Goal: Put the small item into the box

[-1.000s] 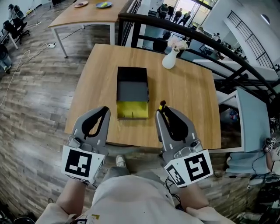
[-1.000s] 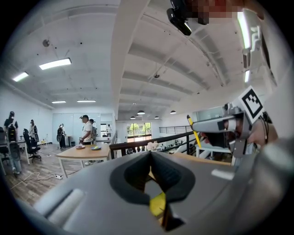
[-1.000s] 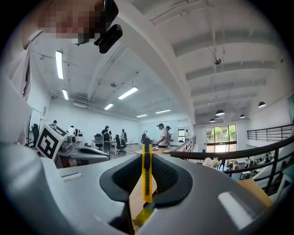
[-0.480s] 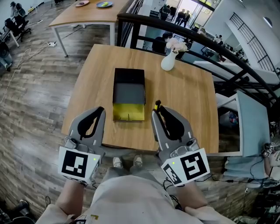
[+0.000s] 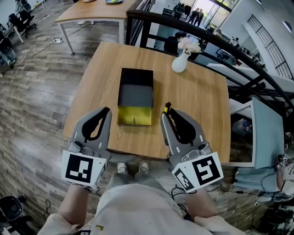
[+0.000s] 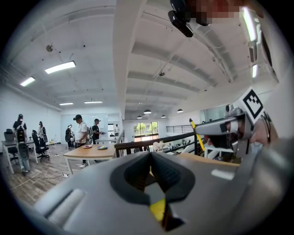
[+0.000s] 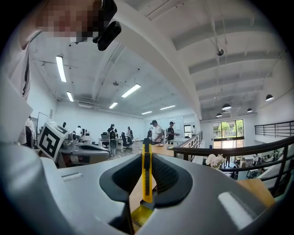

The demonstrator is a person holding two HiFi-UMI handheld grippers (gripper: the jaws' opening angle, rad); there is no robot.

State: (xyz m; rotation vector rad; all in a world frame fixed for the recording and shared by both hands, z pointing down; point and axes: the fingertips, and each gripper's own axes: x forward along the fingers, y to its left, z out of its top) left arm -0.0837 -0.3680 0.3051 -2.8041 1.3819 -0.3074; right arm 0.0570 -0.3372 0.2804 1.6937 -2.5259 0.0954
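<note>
An open box, black inside with a yellow front part, lies on the wooden table, left of its middle. My right gripper hovers over the table's near edge, just right of the box, shut on a slim yellow utility knife. That knife stands upright between the jaws in the right gripper view. My left gripper is level with it, left of the box's yellow end, jaws together with nothing held. The left gripper view shows the shut left gripper and the knife at right.
A white vase with flowers stands at the table's far edge. A black railing runs behind the table with a drop beyond. Another table stands far left. People are standing in the room beyond.
The head view has shifted slightly. Both grippers stay near the table's front edge beside the box, the right one still holding the knife.
</note>
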